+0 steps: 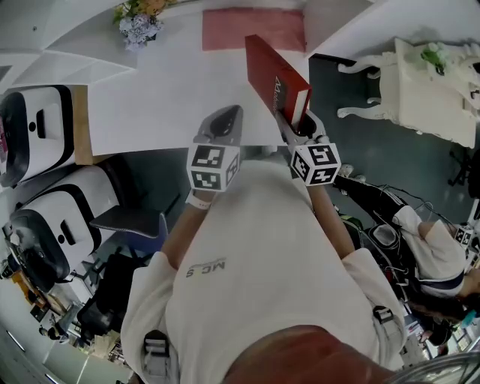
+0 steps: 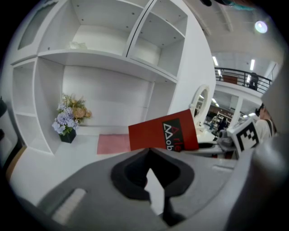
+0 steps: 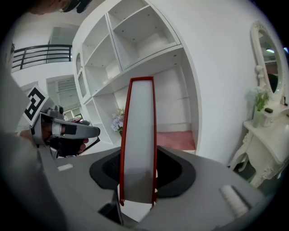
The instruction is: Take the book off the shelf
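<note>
**Red book held at the ledge's right end**

The right hand-held gripper [image 1: 294, 124] is clamped on the lower end of the red book [image 1: 274, 75], one jaw on each cover and the white page edge facing its camera. In the head view the book leans toward the upper left, over the white shelf ledge [image 1: 165, 90] and close to its right-hand end. Dark floor lies open beyond that end, with a white dressing table [image 1: 427, 82] well apart at the far right. The left hand-held gripper [image 1: 225, 120] is clenched on nothing, just inside the ledge's front edge. A pink mat [image 1: 251, 28] and flowers [image 1: 139, 22] sit at the back.
</note>
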{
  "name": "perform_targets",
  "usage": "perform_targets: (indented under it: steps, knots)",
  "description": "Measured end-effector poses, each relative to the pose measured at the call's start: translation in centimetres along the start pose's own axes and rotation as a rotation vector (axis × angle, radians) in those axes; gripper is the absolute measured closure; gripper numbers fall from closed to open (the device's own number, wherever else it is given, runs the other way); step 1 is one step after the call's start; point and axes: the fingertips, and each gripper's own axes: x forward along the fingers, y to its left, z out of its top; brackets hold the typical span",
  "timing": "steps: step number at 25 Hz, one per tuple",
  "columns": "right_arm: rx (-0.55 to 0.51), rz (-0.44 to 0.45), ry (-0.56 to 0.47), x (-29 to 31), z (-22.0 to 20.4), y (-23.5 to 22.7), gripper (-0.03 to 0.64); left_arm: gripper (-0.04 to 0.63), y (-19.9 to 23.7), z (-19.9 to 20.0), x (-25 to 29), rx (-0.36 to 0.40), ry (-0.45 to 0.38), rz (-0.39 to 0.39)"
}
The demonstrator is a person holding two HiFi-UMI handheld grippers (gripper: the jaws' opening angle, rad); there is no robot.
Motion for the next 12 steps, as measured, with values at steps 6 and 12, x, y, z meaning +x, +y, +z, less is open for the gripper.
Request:
perform_targets:
  steps: [6, 12]
  knots:
    - [-0.071, -0.101, 0.017, -0.05, -0.74, -0.1, 0.448, 0.595, 0.0, -0.21, -0.02, 0.005, -0.004, 0.005]
    - [-0.078, -0.12, 0.023, 0.03, -1.07, 0.23, 0.448, 0.595, 0.05, -0.45, -0.19, -0.005, -0.006, 0.011]
